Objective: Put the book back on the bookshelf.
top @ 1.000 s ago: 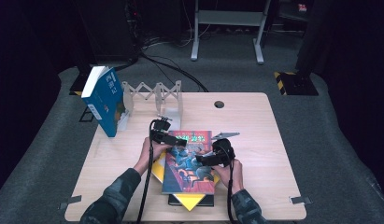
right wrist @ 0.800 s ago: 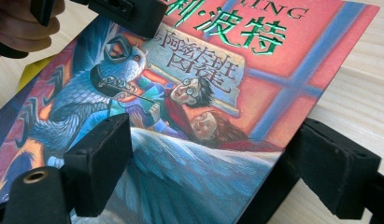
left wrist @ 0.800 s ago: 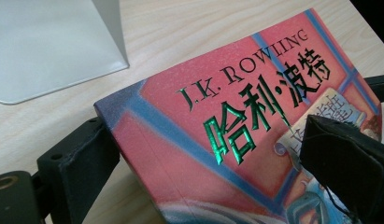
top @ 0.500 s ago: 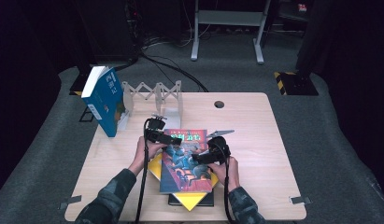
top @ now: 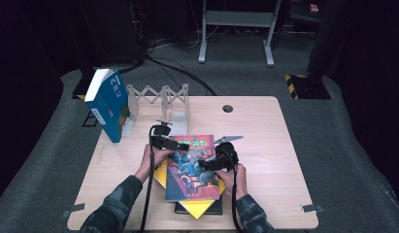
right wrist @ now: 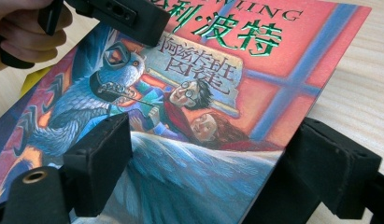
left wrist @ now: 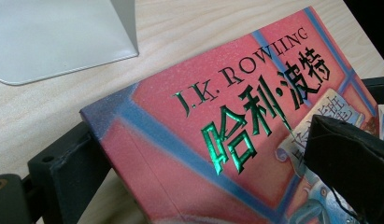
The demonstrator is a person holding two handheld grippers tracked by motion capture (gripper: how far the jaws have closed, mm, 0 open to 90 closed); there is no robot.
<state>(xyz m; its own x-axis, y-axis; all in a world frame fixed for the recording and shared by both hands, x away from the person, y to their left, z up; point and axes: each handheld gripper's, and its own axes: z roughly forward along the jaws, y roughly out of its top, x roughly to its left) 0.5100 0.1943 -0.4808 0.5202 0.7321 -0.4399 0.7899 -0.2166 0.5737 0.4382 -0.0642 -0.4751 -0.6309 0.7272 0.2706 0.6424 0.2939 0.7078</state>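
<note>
A paperback with a red and blue illustrated cover (top: pixel 192 167) is held a little above a stack on the table. My left gripper (top: pixel 180 144) grips its far left corner. In the left gripper view (left wrist: pixel 208 172), one jaw is under the spine edge and the other lies on the cover (left wrist: pixel 236 135). These jaws have just been opening slightly, with the book still between them. My right gripper (top: pixel 207 164) is shut on the book's right edge. In the right gripper view (right wrist: pixel 215 165), one jaw is on the cover (right wrist: pixel 199 112) and the other is beneath it.
Under the held book lie a yellow book (top: pixel 199 208) and a black one (top: pixel 215 209). A blue book (top: pixel 109 104) leans upright against a white folding rack (top: pixel 160 97) at the back left of the wooden table (top: pixel 265 136). A white bookend plate (left wrist: pixel 54 37) lies close by.
Both hands and the book have shifted very slightly to the left. Both grips look the same.
</note>
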